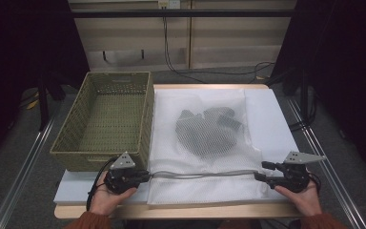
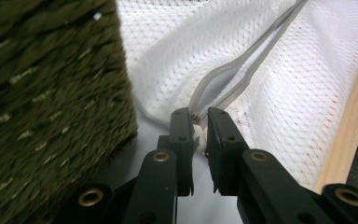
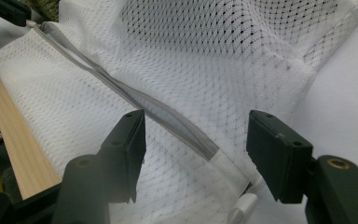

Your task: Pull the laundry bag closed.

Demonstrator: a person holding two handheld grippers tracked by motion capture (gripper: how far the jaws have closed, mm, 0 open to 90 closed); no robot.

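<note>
Item 1. White mesh laundry bag (image 1: 205,143), flat on the white table top (image 1: 276,119), filling the centre of the high view. Inside, at about 12 o'clock from the bag's middle, a heap of dark grey garments (image 1: 208,131) shows through the netting.

Item 2. Grey zipper (image 1: 202,174), running along the bag's near edge from 9 o'clock to 3 o'clock. It appears parted along its length, the two tapes gaping near the left end (image 2: 223,79).

Item 3. Left gripper (image 1: 143,175), at the zipper's 9 o'clock end. Jaws drawn nearly together, pinching the zipper's end and a small white tab there (image 2: 198,135); only a thin gap shows between them.

Item 4. Right gripper (image 1: 259,172), at the zipper's 3 o'clock end. Jaws spread wide, holding nothing; the zipper's closed grey end (image 3: 186,135) lies between and below them, and a small white pull (image 3: 242,205) sits at 6 o'clock in the right gripper view.

Item 5. Olive-green woven rectangular basket (image 1: 106,119), empty, at 9 o'clock of the bag, its near corner just beside the left gripper.

Step in hand, as judged: the bag is anchored at one end of the zipper while the other gripper lines up on the far end. Next move calls for the right jaws to lower and close on the white pull or the fabric there, keeping the zipper line taut.
</note>
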